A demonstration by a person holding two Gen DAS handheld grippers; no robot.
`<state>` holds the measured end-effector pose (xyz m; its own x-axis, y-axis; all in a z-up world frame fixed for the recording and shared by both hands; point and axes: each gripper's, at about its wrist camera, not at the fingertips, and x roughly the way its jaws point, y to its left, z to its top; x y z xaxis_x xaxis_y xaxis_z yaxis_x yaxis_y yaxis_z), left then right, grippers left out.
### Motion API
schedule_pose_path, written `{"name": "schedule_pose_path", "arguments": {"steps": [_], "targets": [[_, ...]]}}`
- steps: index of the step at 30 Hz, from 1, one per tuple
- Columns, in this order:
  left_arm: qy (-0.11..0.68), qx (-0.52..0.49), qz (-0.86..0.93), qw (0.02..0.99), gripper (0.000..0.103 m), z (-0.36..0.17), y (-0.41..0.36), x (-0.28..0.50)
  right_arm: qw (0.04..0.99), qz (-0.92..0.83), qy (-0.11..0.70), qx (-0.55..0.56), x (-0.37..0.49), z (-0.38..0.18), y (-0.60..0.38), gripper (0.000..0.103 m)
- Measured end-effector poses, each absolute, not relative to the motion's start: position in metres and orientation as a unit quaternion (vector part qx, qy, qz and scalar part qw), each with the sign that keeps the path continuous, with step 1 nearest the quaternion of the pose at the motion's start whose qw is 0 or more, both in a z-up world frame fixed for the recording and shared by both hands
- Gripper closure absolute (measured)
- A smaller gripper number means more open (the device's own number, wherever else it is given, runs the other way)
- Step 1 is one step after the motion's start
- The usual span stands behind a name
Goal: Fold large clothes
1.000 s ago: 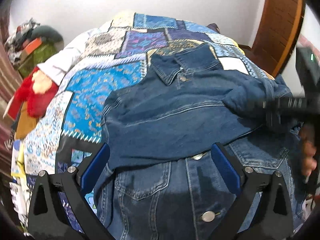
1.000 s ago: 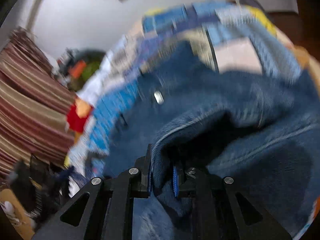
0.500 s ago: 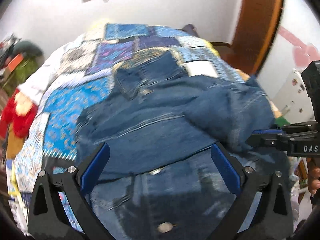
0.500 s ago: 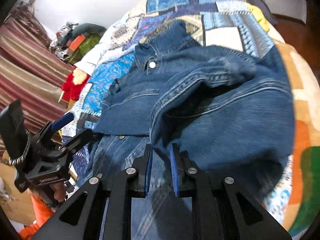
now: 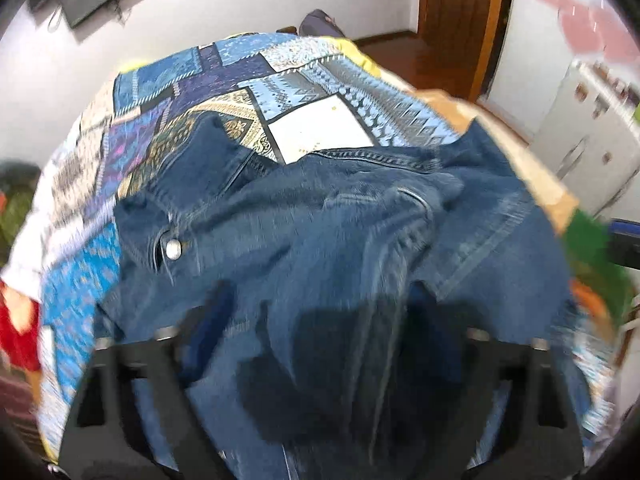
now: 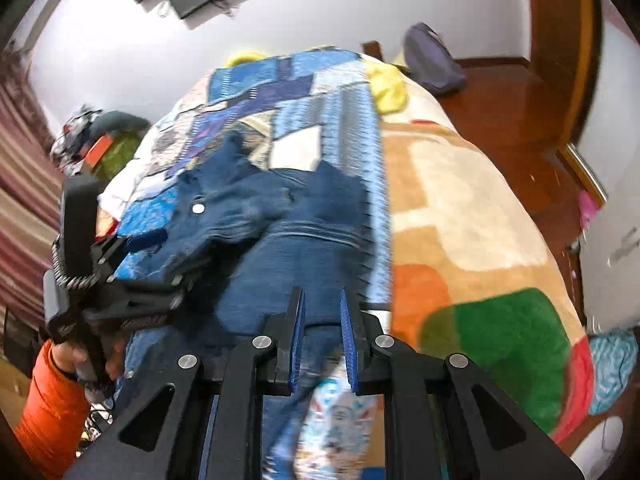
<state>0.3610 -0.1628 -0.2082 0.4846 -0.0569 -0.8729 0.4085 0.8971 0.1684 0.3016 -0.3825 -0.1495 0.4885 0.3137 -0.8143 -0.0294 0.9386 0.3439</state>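
A dark blue denim jacket lies on the patchwork bedspread, collar far left, one sleeve folded across its front. It also shows in the right wrist view. My left gripper is open, its fingers wide apart, low over the jacket; fabric bunches between the fingers and hides their tips. In the right wrist view the left gripper sits at the jacket's left side. My right gripper is pulled back above the jacket's near edge, jaws slightly apart with nothing between them.
The bed carries a blue patchwork spread and an orange, cream and green blanket. A red soft toy lies at the left edge. Wooden door and floor stand far right. A striped curtain hangs left.
My right gripper has let go of the denim sleeve and drawn back and up. My left gripper has moved forward over the jacket, with fabric now between its fingers.
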Motion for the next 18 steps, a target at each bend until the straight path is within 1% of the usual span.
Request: {"name": "schedule_pose_path", "arguments": {"steps": [1,2,3,4,5,8,15,18], "targets": [[0.49,0.193,-0.133,0.839,0.042,-0.214,-0.168,0.365,0.848,0.097,0.499,0.148,0.302,-0.154,-0.389,0.089],[0.494,0.203,-0.13,0.835,0.059,-0.221,-0.174,0.371,0.846,0.095,0.503,0.15,0.303,-0.158,-0.391,0.089],[0.505,0.209,-0.13,0.827,0.07,-0.229,-0.179,0.378,0.845,0.092,0.505,0.149,0.303,-0.161,-0.393,0.089],[0.511,0.204,-0.128,0.825,0.083,-0.23,-0.18,0.382,0.844,0.089,0.507,0.148,0.304,-0.164,-0.395,0.089],[0.508,0.2,-0.121,0.829,0.089,-0.229,-0.18,0.384,0.844,0.086,0.509,0.146,0.304,-0.167,-0.396,0.089],[0.471,0.173,-0.11,0.858,0.092,-0.203,-0.167,0.385,0.845,0.089,0.511,0.134,0.305,-0.17,-0.392,0.089],[0.381,0.074,-0.071,0.919,0.093,-0.112,-0.084,0.377,0.852,0.103,0.505,0.092,0.324,-0.164,-0.366,0.089],[0.368,0.042,-0.052,0.928,0.093,-0.098,-0.043,0.372,0.856,0.116,0.497,0.086,0.338,-0.159,-0.35,0.089]]}}
